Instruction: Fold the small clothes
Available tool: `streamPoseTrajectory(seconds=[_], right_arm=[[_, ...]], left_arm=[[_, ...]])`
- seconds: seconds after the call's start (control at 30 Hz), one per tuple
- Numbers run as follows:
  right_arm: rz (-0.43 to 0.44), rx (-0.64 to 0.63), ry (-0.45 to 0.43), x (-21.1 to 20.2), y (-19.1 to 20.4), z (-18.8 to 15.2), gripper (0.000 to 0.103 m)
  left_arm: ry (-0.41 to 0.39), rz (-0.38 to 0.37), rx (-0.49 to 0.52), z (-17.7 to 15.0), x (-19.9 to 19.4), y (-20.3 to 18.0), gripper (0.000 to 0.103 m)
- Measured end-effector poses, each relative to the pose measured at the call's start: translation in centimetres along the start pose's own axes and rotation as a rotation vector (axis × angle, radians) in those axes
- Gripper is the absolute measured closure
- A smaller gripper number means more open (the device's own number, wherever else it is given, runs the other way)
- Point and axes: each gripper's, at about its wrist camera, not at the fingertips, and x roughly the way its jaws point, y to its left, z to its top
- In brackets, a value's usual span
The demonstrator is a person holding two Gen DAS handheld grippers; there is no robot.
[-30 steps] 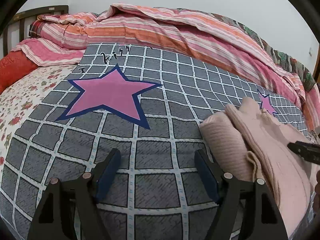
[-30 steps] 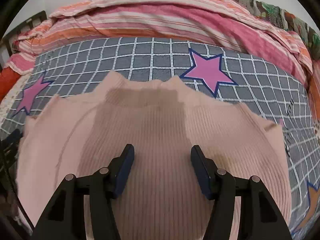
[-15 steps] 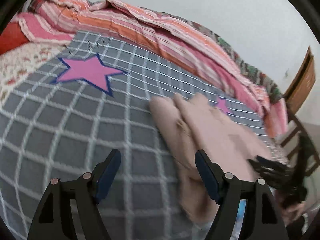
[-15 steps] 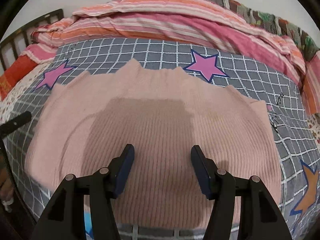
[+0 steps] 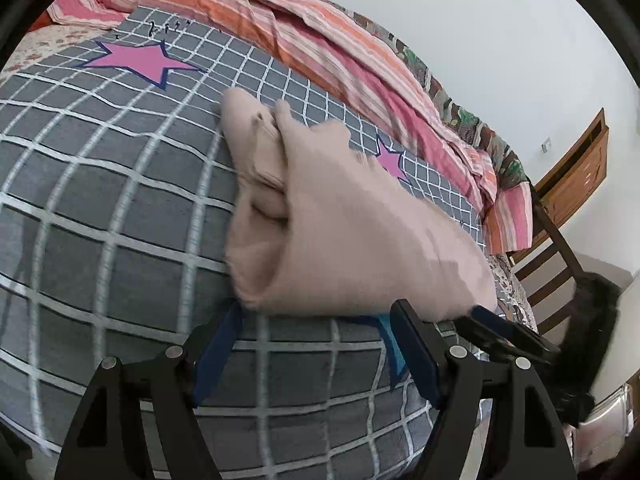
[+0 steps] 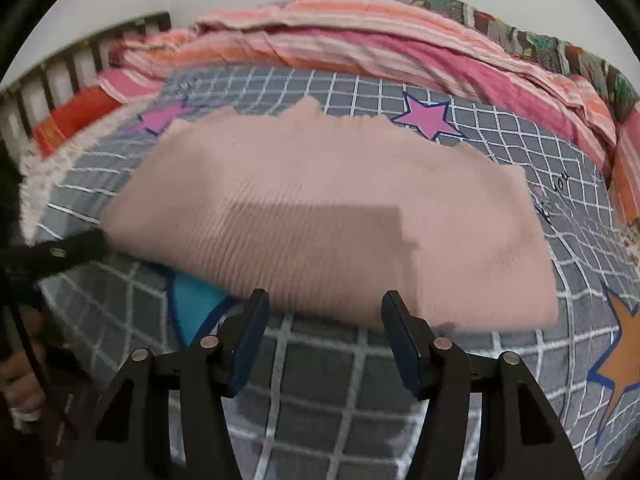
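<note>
A folded pale pink ribbed garment (image 5: pixel 340 232) lies on the grey checked bedspread (image 5: pixel 100 208) with pink stars. Seen from the left wrist, its layered left edge faces me and my left gripper (image 5: pixel 316 344) stands open just short of its near edge, with nothing between the fingers. In the right wrist view the same garment (image 6: pixel 332 216) spreads flat as a wide rectangle. My right gripper (image 6: pixel 324 328) is open too, its fingertips at the garment's near edge, not closed on it. The right gripper's fingers (image 5: pixel 504 332) show at the lower right of the left wrist view.
A striped pink and orange quilt (image 5: pixel 320 40) is heaped along the far side of the bed. A wooden chair (image 5: pixel 548 264) and a wooden cabinet (image 5: pixel 580 176) stand to the right. A slatted headboard (image 6: pixel 80 64) lies far left. A hand (image 6: pixel 20 384) shows at lower left.
Both grippers have drawn back toward the near edge of the bed, so the garment now lies ahead of the fingers. The left view has swung right onto the garment. Both stay open.
</note>
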Motion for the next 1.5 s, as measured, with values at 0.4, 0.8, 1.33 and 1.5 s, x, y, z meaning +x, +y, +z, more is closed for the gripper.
streamPoseTrajectory(seconds=[0.4,0.8,1.33,1.5], right_arm=[[-0.065,0.261,-0.053,-4.6,-10.7,-2.6,0.045],[-0.087,0.344,-0.107,-6.6,-14.8,-4.1,0.045],[-0.187,0.437,-0.130,-9.6,-19.1,-6.1,0.045],[-0.218,0.425,-0.115,-9.8,-19.6,-6.3,0.045]], left_arm=[[-0.193,0.034,-0.130,4.0,2.6,-0.8,0.034],[-0.237,0.232,0.028,8.3,2.5,-7.0,0.082],[-0.067,0.181,0.394,2.9,14.1,-27.9,0.083],[-0.008,0.137,0.504,-0.3,15.5,-28.2,0.066]])
